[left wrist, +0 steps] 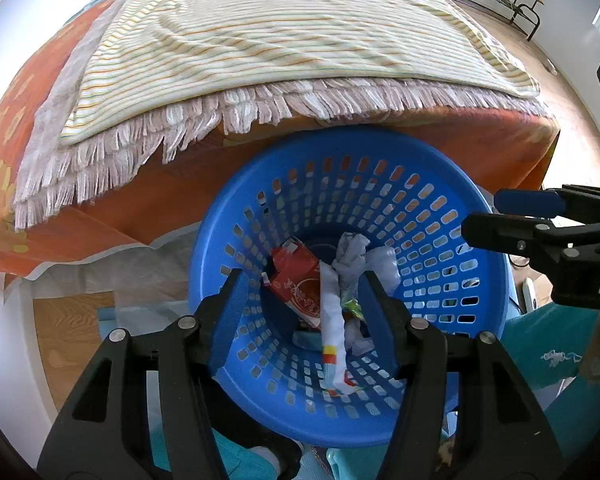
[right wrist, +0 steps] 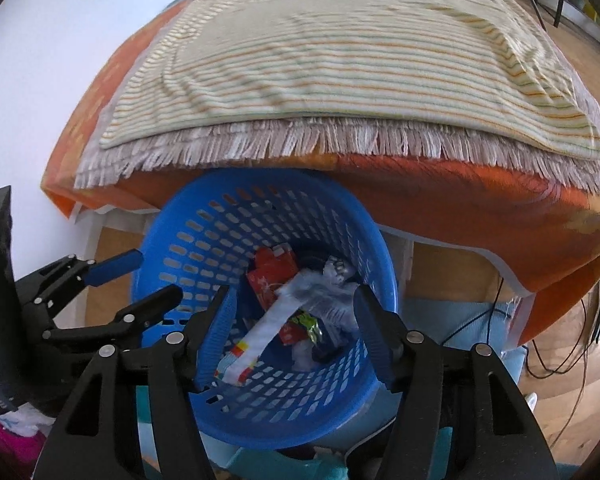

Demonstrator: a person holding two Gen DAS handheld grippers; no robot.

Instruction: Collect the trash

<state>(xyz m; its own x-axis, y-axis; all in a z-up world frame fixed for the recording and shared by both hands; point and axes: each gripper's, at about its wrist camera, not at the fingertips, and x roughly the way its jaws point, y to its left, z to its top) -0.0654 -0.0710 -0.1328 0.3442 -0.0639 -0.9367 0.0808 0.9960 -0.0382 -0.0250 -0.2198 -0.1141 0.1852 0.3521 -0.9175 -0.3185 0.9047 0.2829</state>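
The trash point(left wrist: 332, 304) is seen at the bottom of a blue basket point(left wrist: 380, 152): a red carton point(left wrist: 296, 280), a long white wrapper point(left wrist: 334, 332) with coloured print at its near end, crumpled white paper point(left wrist: 352, 256) and a small green packet point(left wrist: 350, 306). The long wrapper is propped against the near wall of the basket rather than lying flat, and it is judged that it could be caught or dragged back out if a finger were dipped in carelessly.

The left gripper point(left wrist: 304, 280) is held above the basket mouth, pointing down into it, with its fingers apart and nothing between them. The right gripper point(right wrist: 292, 300) is held the same way, fingers spread and empty. The two grippers are close beside each other over the one opening, so a knock between them is thought possible if both are drawn away at once.

The basket stands on the floor just against an orange bedspread point(left wrist: 460, 148), under the fringe point(left wrist: 260, 108) of a striped blanket point(left wrist: 300, 32). The fringe hangs near the far rim and might be snagged by a finger when a gripper is lifted. The basket looks light, and it could be tipped by a push on its rim. Black cables point(right wrist: 556, 344) lie on the wooden floor point(right wrist: 572, 384) to the right and might be caught in passing.
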